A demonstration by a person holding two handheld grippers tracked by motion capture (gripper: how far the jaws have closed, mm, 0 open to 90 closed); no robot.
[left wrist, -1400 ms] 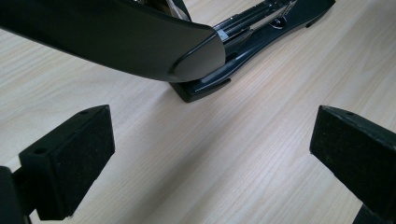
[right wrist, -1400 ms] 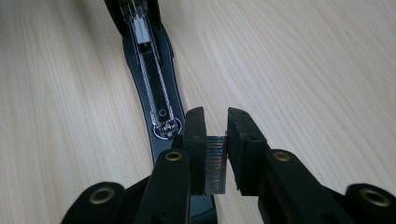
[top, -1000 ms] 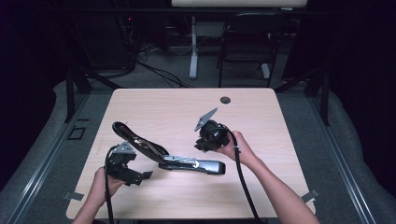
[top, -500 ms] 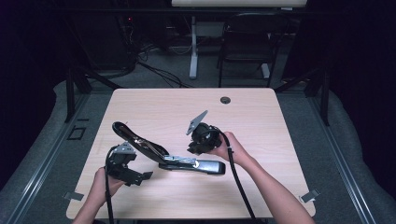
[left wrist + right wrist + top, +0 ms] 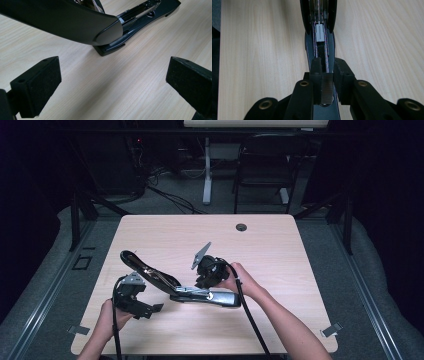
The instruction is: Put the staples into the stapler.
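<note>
**Staple strip over the open stapler**

On the table (image 5: 280, 245), high view: stapler (image 5: 220, 297) lies open near the front edge, lid swung up to the left. Right gripper (image 5: 207, 277) sits just above its base; left gripper (image 5: 145, 309) rests beside the lid.

Left gripper view: jaws wide apart, nothing btwn them, stapler lid (image 5: 75, 22) just ahead.

Right gripper view: jaws clamped on a staple strip (image 5: 327, 87), directly over the stapler's channel (image 5: 320, 48).

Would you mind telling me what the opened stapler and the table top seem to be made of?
Stapler: glossy black shell, probably plastic, judging by its soft highlights; the staple channel inside looks like bare metal. Table: pale wood-grain surface with a matte finish, possibly laminate.
</note>
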